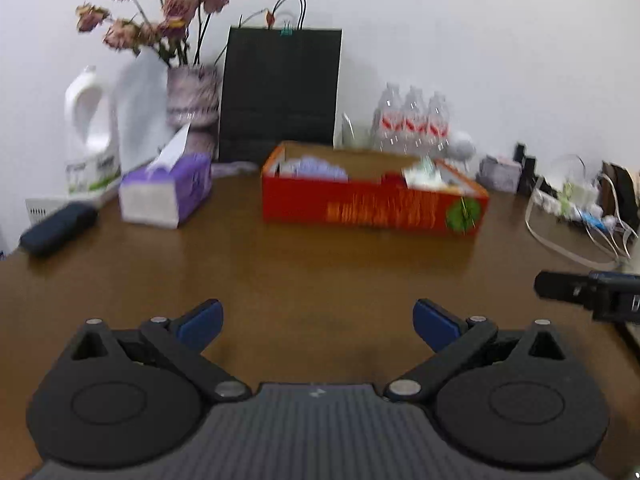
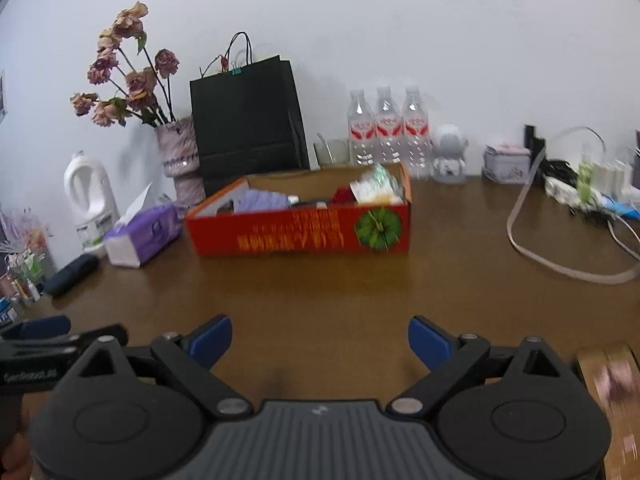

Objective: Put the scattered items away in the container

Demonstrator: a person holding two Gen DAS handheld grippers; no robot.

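A red open box (image 1: 372,208) with orange print stands on the brown table (image 1: 280,272) ahead of both grippers; it also shows in the right wrist view (image 2: 300,232). It holds a lilac item (image 2: 260,202), a white-green packet (image 2: 376,188) and something red. My left gripper (image 1: 318,322) is open and empty, well short of the box. My right gripper (image 2: 320,344) is open and empty, also short of the box. The right gripper's body shows at the right edge of the left wrist view (image 1: 592,288).
A purple tissue pack (image 1: 168,192), a dark case (image 1: 58,228), a white jug (image 1: 90,136), a vase of dried roses (image 1: 192,96), a black bag (image 1: 280,88) and water bottles (image 1: 412,124) line the back. Cables (image 2: 568,236) lie right. A tape roll (image 2: 612,376) sits beside the right gripper.
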